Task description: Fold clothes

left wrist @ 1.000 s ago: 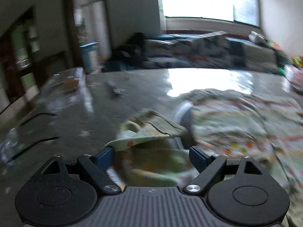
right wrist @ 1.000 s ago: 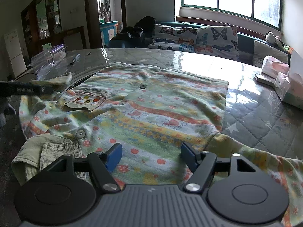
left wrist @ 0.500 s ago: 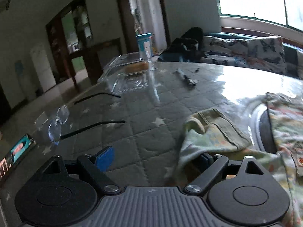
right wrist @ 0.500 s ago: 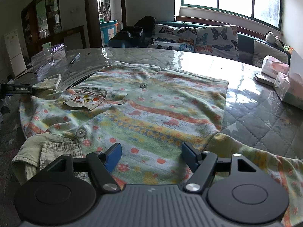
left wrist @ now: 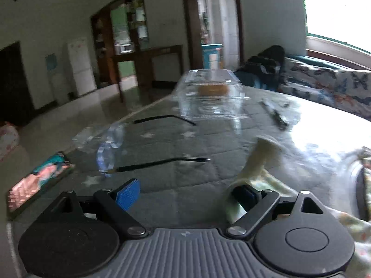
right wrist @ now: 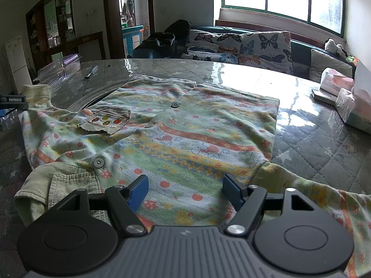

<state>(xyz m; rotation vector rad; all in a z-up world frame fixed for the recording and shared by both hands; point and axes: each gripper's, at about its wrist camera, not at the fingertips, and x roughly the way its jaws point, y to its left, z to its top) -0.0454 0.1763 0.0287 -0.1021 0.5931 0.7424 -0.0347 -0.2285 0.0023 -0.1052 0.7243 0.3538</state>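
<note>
Quilted table (left wrist: pixel 185 139) holds eyeglasses (left wrist: pixel 111 153), phone (left wrist: pixel 37 180); both grippers (left wrist: pixel 185 194) (right wrist: pixel 185 190) gape empty over shirt (right wrist: pixel 185 134).

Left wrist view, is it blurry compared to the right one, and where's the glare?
Left wrist view: motion-smeared; the sleeve cuff and glasses look soft, the window blown out white. Right wrist view: sharp on the patterned shirt, with window glare on the glossy table cover; fisheye bends both.

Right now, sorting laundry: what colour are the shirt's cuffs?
Plain pale green cuffs, clearest in the right wrist view.
</note>
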